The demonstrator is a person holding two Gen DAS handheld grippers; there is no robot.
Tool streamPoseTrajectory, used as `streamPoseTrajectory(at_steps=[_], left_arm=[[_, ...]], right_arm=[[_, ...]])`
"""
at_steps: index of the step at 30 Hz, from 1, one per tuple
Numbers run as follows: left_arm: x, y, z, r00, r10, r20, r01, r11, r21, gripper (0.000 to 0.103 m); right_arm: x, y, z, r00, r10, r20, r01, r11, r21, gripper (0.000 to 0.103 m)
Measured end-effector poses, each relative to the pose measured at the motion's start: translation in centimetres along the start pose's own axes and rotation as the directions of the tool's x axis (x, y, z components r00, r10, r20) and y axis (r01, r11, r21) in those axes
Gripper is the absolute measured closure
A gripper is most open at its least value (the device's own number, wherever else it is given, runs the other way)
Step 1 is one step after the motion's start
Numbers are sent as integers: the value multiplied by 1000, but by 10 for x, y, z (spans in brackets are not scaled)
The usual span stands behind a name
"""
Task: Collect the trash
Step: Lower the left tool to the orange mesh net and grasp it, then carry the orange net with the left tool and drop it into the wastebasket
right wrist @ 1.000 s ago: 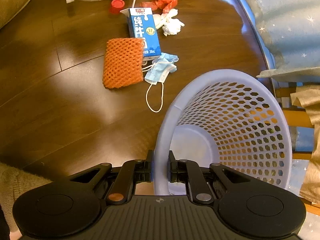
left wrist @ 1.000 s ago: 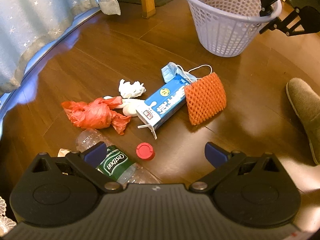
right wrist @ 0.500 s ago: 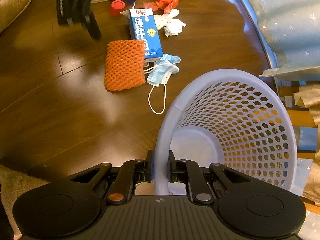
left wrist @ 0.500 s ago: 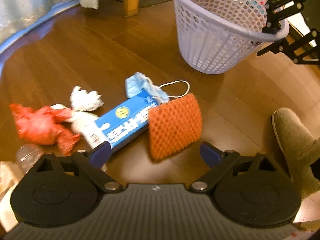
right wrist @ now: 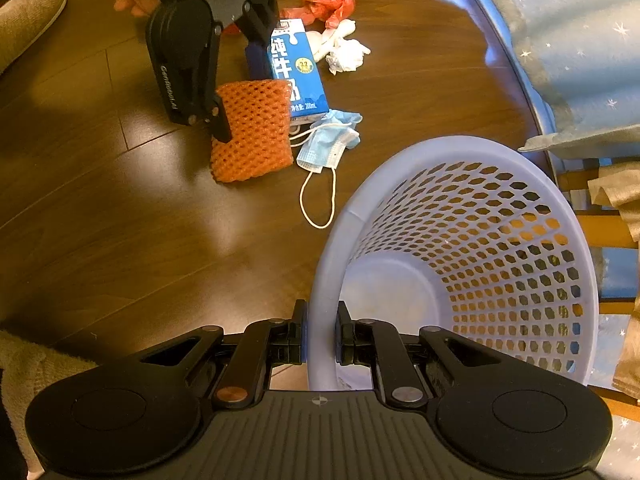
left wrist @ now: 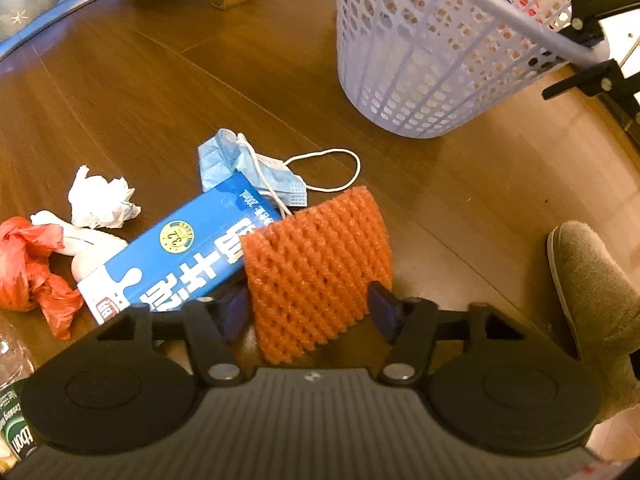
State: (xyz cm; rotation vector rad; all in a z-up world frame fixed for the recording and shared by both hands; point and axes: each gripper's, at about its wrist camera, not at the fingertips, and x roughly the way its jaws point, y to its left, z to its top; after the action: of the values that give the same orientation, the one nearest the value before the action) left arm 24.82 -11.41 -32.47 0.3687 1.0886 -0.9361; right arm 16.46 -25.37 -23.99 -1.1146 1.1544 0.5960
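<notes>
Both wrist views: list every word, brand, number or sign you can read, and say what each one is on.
"200mL": blue milk carton, near its bottom edge.
"3.2": round yellow badge on the same carton.
"纯牛奶": large white characters down the carton, the last partly hidden by the orange foam net.
"GenRobot.AI": side of the left gripper, small and only roughly legible.
Green bottle label: cut off at the left wrist view's edge, unreadable.
Carton's red logo: too small.

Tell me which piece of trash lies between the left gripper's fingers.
The orange foam net: it lies between the left gripper fingers, which have just been closing. The milk carton lies beside it, outside them.
</notes>
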Motion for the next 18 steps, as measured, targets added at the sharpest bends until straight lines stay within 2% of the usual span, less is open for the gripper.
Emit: streamPoseTrajectory(at_steps=[2, 4, 5, 12, 18], left_arm=[[0, -2, 2, 1000, -1, -2, 1, 1000, 2, 68], [-4, -4, 4, 1000, 13, 0, -13, 1000, 12, 93], [-6, -5, 5, 1000, 18, 1, -18, 1000, 16, 96], [-49, -7, 20, 998, 64, 29, -65, 997, 38, 100], [-115, -10, 58, 982, 125, 140, -138, 987, 88, 100]], right_arm=[[0, 0, -1, 1000, 4, 1, -4, 1000, 1, 94], [0, 0, -1, 1000, 3, 2, -3, 1000, 3, 94], [0, 0, -1, 1000, 3, 3, -3, 1000, 5, 94], [2, 1, -1, 1000, 0, 10, 0, 1000, -5, 94], [2, 6, -1, 1000, -9, 10, 10, 999, -37, 94]])
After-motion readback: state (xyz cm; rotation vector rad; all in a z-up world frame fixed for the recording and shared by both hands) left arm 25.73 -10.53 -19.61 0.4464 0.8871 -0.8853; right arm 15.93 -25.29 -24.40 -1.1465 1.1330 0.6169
